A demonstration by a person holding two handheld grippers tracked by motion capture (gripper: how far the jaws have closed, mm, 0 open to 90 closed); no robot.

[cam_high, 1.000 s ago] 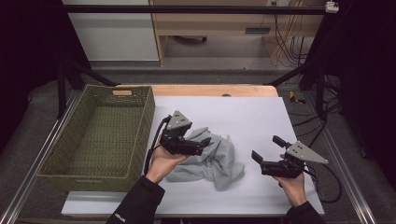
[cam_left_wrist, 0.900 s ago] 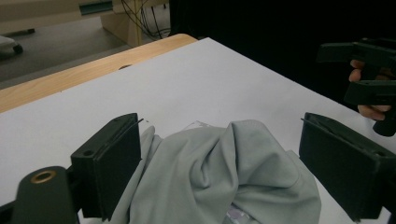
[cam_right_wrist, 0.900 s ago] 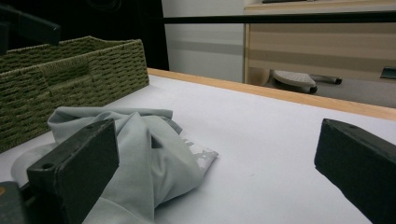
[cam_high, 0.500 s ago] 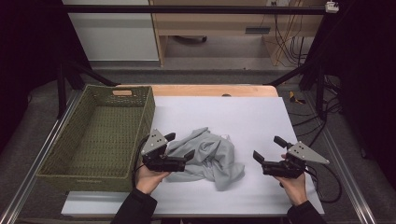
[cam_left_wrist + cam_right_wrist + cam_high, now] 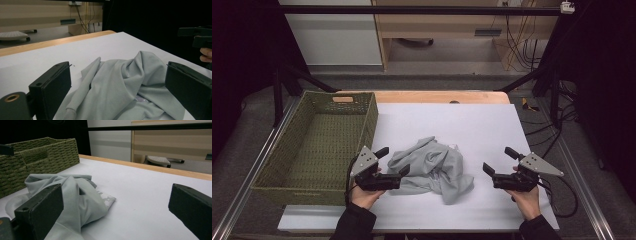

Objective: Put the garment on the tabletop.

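Note:
A crumpled light grey garment lies on the white table top, slightly left of centre near the front. My left gripper rests low at the garment's left edge, jaws open, one jaw touching or just beside the cloth. In the left gripper view the grey garment lies between the two spread jaws. My right gripper is open to the right of the garment, a short gap away, with nothing between its jaws. In the right gripper view the garment sits at the left, with a patterned patch showing at its edge.
A green woven basket stands along the left side of the table, and I see nothing in it. The table's wooden far edge runs behind. Dark frame posts stand at both sides. A cable trails from the right gripper.
My left gripper has come down and back toward the front-left, from above the garment to table level at its left edge. The right gripper has barely moved.

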